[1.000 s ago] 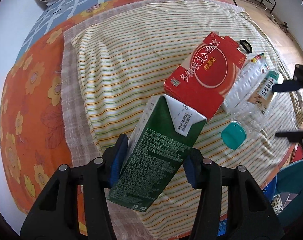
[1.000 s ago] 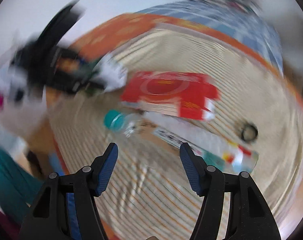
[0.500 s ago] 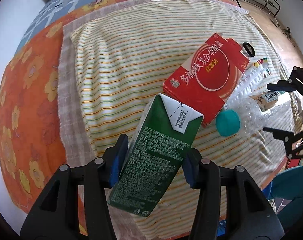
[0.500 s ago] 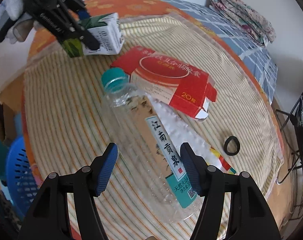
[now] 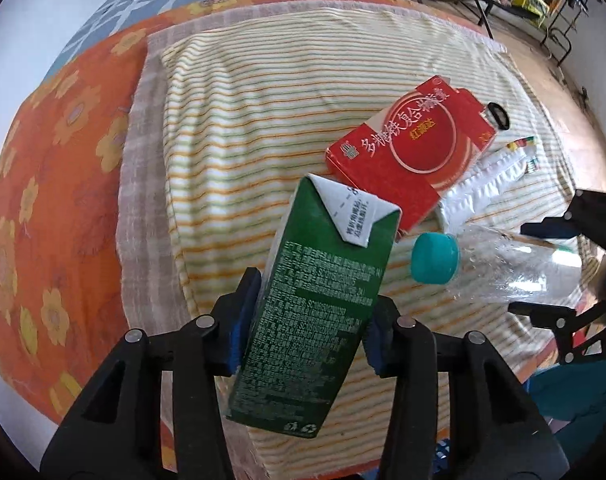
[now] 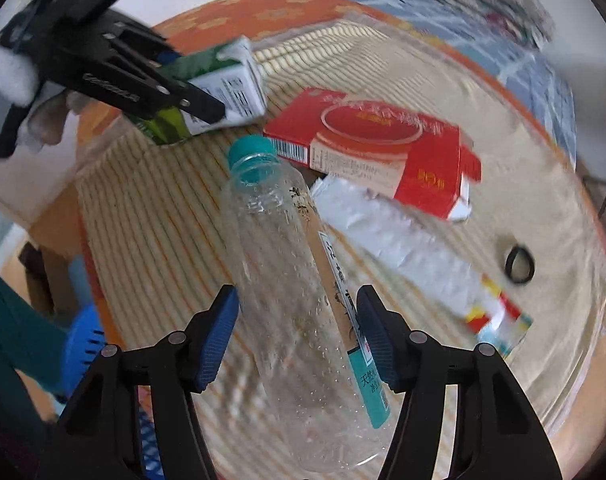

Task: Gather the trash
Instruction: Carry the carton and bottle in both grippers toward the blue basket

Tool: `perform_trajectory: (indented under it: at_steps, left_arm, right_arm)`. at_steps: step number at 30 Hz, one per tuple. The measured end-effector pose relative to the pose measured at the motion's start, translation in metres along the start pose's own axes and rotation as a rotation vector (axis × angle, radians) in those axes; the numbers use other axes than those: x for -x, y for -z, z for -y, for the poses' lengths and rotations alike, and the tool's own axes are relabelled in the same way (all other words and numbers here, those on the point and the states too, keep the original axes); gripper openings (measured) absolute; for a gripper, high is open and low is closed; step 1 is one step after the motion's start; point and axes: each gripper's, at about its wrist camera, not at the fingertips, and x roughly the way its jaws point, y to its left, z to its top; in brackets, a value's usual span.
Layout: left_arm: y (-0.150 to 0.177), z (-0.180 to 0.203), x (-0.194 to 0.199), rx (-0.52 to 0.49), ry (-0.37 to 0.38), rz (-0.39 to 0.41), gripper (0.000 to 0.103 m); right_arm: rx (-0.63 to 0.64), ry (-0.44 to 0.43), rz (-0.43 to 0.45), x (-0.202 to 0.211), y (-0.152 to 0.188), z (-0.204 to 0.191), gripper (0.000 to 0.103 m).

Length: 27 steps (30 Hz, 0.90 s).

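My left gripper (image 5: 309,320) is shut on a green drink carton (image 5: 323,296) and holds it above the striped cloth. The carton also shows in the right wrist view (image 6: 219,84). My right gripper (image 6: 299,332) has its jaws around a clear plastic bottle (image 6: 299,300) with a teal cap (image 5: 435,258); the pads look to touch its sides and the bottle seems lifted. A red box (image 5: 415,148) and a white wrapper (image 6: 403,252) lie on the cloth.
A black ring (image 6: 520,264) lies on the striped cloth (image 5: 263,100), which covers an orange flowered sheet (image 5: 55,160). A blue basket (image 6: 83,356) stands below the edge at lower left. Chairs stand on the wood floor at the far right.
My right gripper moved onto the bottle and closed around it; the bottle has risen and its cap swung towards the carton. My left gripper keeps hold of the carton, almost still.
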Motion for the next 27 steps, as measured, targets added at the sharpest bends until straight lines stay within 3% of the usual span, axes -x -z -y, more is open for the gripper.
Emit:
perform_trajectory:
  at_steps: [11,14,24,27]
  left_arm:
    - [0.047,0.008,0.027,0.142,0.066,0.114,0.044]
    - [0.059,0.023,0.041,0.115,0.034,0.152,0.044]
    - [0.108,0.060,0.084,0.138,0.123,0.251,0.044]
    - [0.125,0.078,0.092,0.102,0.111,0.265,0.044]
  right_arm:
    - [-0.192,0.022,0.073,0.038,0.023,0.005,0.056]
    - [-0.188,0.041,0.098,0.051,0.030,-0.003,0.056]
    - [-0.217,0.043,0.186,0.098,0.062,-0.021,0.056]
    - [-0.208,0.042,0.205,0.109,0.073,-0.033,0.056]
